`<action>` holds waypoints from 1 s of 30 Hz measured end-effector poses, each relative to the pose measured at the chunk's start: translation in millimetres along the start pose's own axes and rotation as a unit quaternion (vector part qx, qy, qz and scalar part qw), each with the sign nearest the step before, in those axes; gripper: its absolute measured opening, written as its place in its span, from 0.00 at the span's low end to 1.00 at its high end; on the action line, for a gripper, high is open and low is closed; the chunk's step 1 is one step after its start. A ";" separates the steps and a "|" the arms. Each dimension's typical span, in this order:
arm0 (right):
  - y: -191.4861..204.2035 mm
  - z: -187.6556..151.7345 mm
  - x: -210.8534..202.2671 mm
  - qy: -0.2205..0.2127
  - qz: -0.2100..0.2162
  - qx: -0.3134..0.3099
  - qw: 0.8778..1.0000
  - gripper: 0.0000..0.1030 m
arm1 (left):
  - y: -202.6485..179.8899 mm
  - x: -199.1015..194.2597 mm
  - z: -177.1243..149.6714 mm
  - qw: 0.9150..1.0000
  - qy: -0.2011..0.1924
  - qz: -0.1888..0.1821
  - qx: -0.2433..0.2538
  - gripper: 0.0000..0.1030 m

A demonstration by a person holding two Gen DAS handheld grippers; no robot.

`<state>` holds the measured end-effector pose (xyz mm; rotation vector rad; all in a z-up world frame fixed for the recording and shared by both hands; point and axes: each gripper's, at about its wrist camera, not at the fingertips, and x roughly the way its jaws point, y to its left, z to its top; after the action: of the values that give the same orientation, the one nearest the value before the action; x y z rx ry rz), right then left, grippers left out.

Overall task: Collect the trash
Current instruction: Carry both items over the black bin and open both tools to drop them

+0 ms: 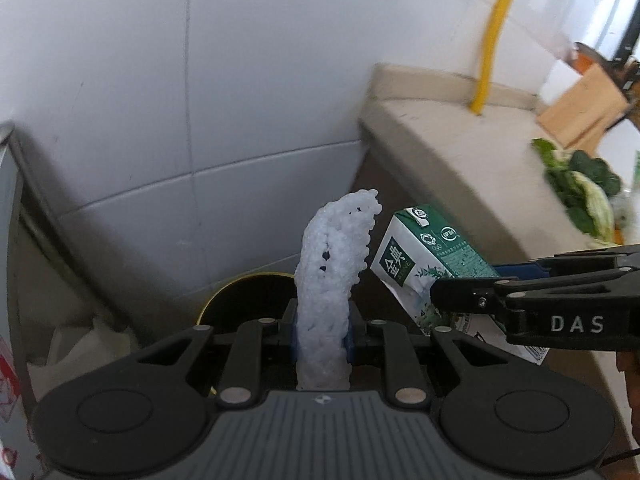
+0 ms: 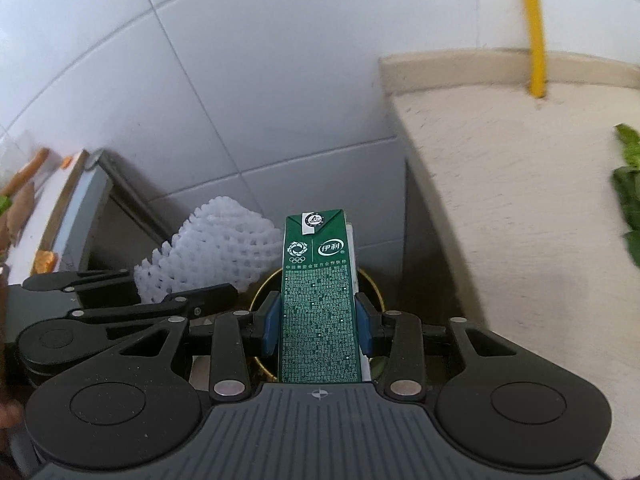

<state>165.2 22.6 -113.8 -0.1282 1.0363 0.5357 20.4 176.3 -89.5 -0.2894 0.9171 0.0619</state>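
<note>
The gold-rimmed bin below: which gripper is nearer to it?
Right, narrowly. The right gripper holds the milk carton directly over the bin; the left gripper, clamping the foam net, sits beside its rim.

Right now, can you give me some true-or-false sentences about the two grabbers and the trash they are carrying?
1. The left gripper is squeezing a white foam net. True.
2. The right gripper is holding a red soda can. False: it holds a green and white milk carton.
3. A round bin with a gold rim sits below the carton. True.
4. The yellow pipe lies flat on the floor. False: it stands upright against the wall, above the counter.
5. Green leafy vegetables lie on the counter. True.
6. Both grippers are empty. False: each one is shut on a piece of trash.
</note>
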 end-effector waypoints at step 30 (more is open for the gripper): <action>-9.4 15.2 89.1 0.069 0.000 0.031 0.997 0.49 | 19.4 45.6 -1.4 0.995 0.057 0.075 -0.044 0.54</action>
<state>216.7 51.9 -182.6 -0.1105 1.1872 0.4994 43.7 191.3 -130.6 -0.3086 1.0505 0.2275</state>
